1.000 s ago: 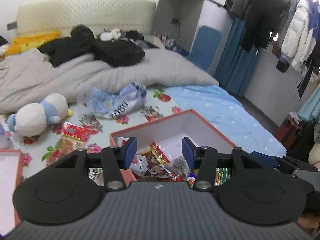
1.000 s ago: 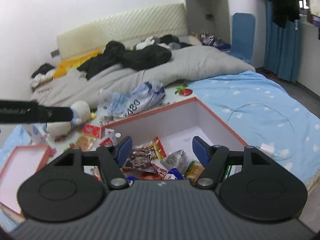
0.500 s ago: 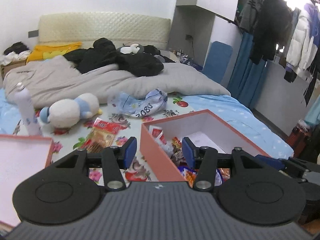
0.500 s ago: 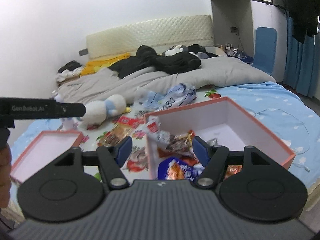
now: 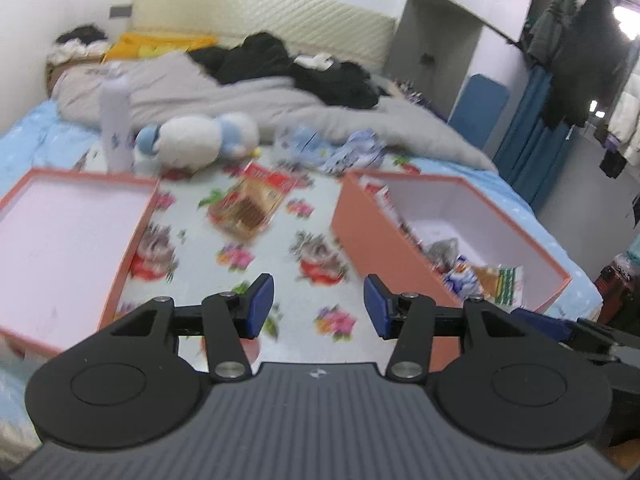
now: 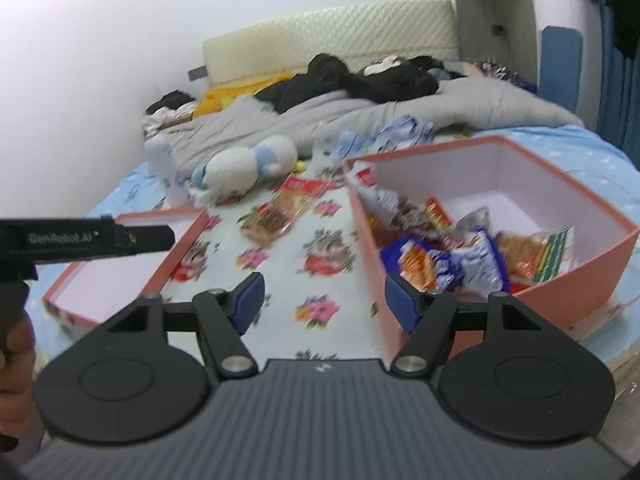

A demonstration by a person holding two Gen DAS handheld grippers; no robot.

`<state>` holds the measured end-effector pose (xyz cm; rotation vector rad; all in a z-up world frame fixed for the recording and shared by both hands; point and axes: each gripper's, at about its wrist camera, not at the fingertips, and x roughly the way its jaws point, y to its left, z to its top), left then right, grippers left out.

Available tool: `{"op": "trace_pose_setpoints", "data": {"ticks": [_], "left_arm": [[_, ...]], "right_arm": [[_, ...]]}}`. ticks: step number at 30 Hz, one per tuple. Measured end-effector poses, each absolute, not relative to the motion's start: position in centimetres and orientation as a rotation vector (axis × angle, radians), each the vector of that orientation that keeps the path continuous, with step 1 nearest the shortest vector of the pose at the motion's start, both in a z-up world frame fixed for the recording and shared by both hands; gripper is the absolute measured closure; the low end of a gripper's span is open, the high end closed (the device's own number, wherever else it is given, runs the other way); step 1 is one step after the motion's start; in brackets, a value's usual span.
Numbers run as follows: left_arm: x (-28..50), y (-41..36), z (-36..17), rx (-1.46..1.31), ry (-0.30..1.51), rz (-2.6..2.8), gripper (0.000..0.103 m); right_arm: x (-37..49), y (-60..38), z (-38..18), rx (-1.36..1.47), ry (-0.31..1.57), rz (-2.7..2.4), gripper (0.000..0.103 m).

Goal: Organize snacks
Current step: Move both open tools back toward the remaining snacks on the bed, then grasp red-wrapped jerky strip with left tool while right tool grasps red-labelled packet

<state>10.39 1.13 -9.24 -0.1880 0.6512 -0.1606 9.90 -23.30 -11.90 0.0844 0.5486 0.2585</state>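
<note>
- The left gripper [image 5: 319, 306] has its fingers spread with nothing between them, over the flowered sheet [image 5: 256, 264].
- The right gripper [image 6: 323, 302] is likewise spread and empty.
- The snack box [image 6: 592, 276], holding packets, lies right of both grippers' fingers.
- A loose snack packet [image 5: 250, 206] lies ahead of the left fingers.
- The box lid [image 5: 132, 240] sits to their left.

Even indoor light, motion blur across bed, fisheye bending at edges.
</note>
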Motion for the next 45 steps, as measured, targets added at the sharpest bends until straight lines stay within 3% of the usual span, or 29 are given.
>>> {"op": "trace_pose_setpoints", "data": {"ticks": [12, 14, 18, 23, 26, 45], "left_arm": [[12.7, 3.7, -12.3, -0.205, 0.695, -0.114, 0.041], [13.3, 3.5, -12.7, -0.183, 0.686, -0.141, 0.035], [14.9, 3.2, -13.7, -0.176, 0.701, -0.148, 0.033], [17.6, 2.8, -14.9, -0.194, 0.714, -0.163, 0.018], [19.3, 2.2, -15.9, -0.194, 0.727, -0.176, 0.014], [35.3, 4.8, -20.1, -0.107, 0.724, -0.143, 0.011]], "right_arm": [[11.6, -21.4, -13.1, 0.049, 0.555, 0.265, 0.034], [12.2, -21.2, -13.2, 0.05, 0.559, 0.27, 0.034], [13.9, -21.1, -13.0, 0.063, 0.575, 0.283, 0.034], [17.5, -20.4, -12.6, 0.071, 0.585, 0.322, 0.034], [20.5, -19.8, -12.4, 0.096, 0.619, 0.361, 0.035], [39.7, -14.0, -13.8, 0.037, 0.778, 0.474, 0.035]]}}
